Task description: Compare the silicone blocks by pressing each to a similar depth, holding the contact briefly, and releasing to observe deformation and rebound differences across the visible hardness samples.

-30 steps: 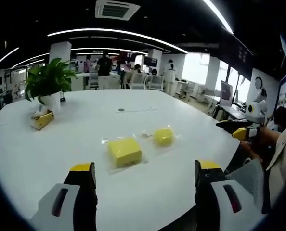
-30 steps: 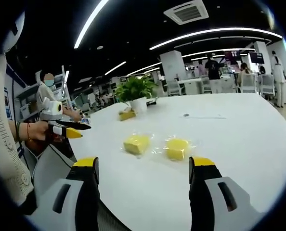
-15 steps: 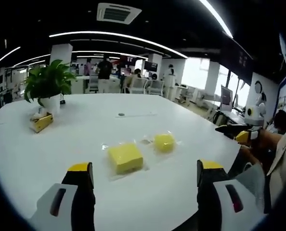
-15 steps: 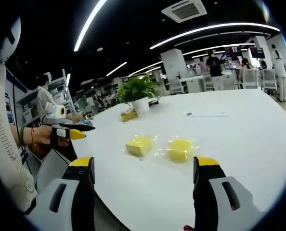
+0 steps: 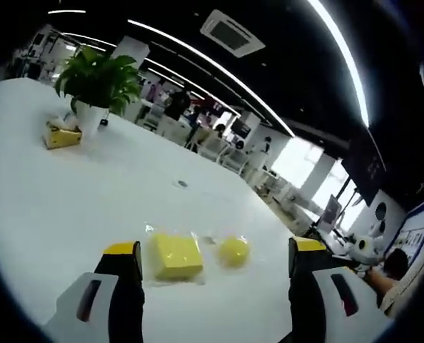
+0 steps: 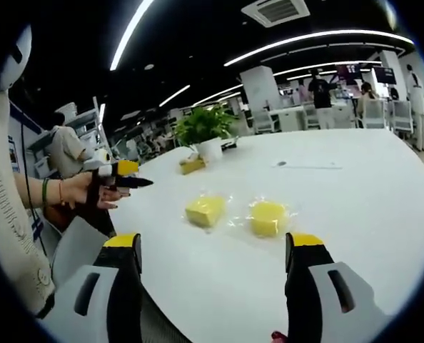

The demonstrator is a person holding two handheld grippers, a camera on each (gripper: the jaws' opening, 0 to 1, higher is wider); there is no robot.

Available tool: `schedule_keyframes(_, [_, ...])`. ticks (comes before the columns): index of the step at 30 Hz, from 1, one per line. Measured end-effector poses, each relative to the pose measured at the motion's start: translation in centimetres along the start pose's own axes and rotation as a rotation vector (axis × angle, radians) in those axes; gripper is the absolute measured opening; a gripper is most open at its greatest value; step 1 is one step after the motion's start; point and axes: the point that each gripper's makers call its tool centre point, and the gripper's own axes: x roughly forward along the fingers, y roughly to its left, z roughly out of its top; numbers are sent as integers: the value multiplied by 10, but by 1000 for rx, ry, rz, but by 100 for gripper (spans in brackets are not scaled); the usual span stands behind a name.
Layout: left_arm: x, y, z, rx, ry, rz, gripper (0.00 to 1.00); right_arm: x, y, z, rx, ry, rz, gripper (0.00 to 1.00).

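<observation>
Two yellow silicone blocks lie in clear wrappers on the white table [image 5: 69,207]. In the left gripper view a square block [image 5: 175,256] sits just ahead of my left jaw, and a rounder block [image 5: 234,250] lies to its right. My left gripper [image 5: 215,249] is open, hovering close to both blocks without touching them. In the right gripper view the same blocks [image 6: 205,210] [image 6: 268,216] lie side by side further ahead. My right gripper [image 6: 213,241] is open and holds nothing. A hand holds the left gripper [image 6: 120,176] at the left of that view, above the table's edge.
A potted plant [image 5: 98,78] and a yellow tissue box [image 5: 62,134] stand at the table's far side. A small dark mark [image 5: 182,184] lies mid-table. People and chairs [image 6: 326,107] are far behind the table, and one person sits at the left [image 6: 66,150].
The left gripper has risen, swung toward the table and come closer to the blocks, its view now tilted. The right gripper has barely moved. The blocks have stayed in place.
</observation>
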Motion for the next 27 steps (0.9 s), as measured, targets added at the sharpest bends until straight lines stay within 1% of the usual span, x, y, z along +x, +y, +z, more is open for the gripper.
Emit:
schedule_keyframes(2, [7, 6, -2, 15, 21, 7, 84, 0, -1, 1, 1, 3, -3, 77])
schedule_keyframes(3, [11, 10, -4, 31, 42, 10, 84, 0, -2, 2, 2, 2, -5, 77])
schedule_keyframes(5, [17, 14, -6, 30, 49, 9, 84, 0, -3, 4, 7, -2, -6, 78])
schedule_keyframes(7, [25, 20, -9, 24, 68, 11, 83, 0, -3, 7, 14, -10, -7, 78])
schedule_keyframes(9, [32, 23, -14, 39, 91, 16, 83, 1, -4, 10, 16, -17, -10, 78])
schedule_keyframes(12, [41, 24, -18, 44, 117, 13, 83, 2, -6, 10, 17, -11, -16, 78])
schedule_keyframes(15, [49, 30, -23, 48, 139, 13, 82, 4, -6, 11, 20, -5, -22, 78])
schedule_keyframes(17, [54, 34, -24, 44, 149, 9, 79, 5, -6, 11, 19, 0, -26, 78])
schedule_keyframes(22, [64, 46, -25, 11, 156, 2, 80, 9, -5, 10, 25, 17, -36, 78])
schedule_keyframes(25, [73, 54, -29, -13, 171, -5, 81, 13, -4, 10, 28, 26, -38, 77])
schedule_keyframes(27, [78, 58, -34, -33, 188, -22, 78, 16, -5, 9, 21, 40, -44, 77])
